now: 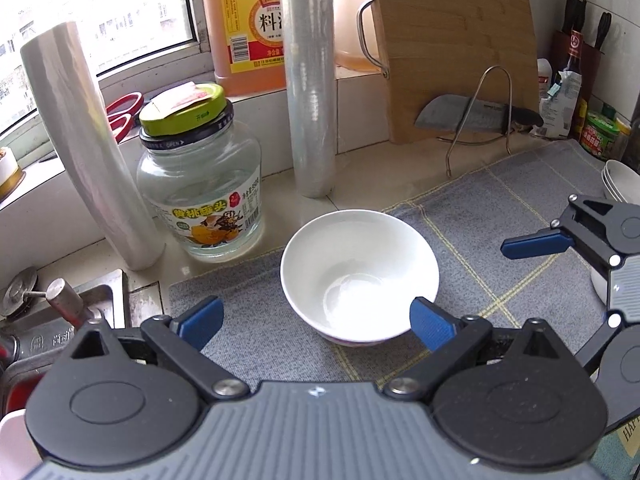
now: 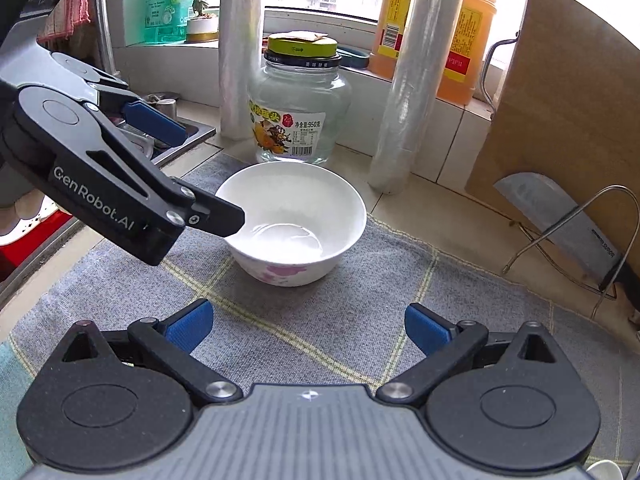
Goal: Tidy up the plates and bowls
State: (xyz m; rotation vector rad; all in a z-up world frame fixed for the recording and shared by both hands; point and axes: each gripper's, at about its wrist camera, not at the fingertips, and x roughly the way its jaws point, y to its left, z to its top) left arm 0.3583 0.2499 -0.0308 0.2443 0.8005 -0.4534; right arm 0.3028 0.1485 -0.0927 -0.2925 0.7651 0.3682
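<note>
A white bowl (image 1: 360, 276) with a pink flower pattern on its outside (image 2: 296, 220) stands upright and empty on a grey checked mat (image 1: 500, 232). My left gripper (image 1: 316, 324) is open just in front of it. Its right fingertip overlaps the bowl's near wall, and its left one is out over the mat. In the right wrist view that finger (image 2: 224, 216) reaches the bowl's left rim; I cannot tell if it touches. My right gripper (image 2: 308, 326) is open and holds nothing, a short way back from the bowl. One of its blue fingers (image 1: 536, 244) shows at the right of the left wrist view.
Stacked white bowls (image 1: 620, 184) sit at the mat's far right. Behind the bowl stand a glass jar (image 2: 300, 112), two film rolls (image 1: 312, 80) (image 1: 88, 148) and an orange bottle (image 1: 244, 28). A cutting board (image 1: 452, 48) and a cleaver on a wire rack (image 2: 560, 216) are to the right, a sink (image 1: 80, 308) to the left.
</note>
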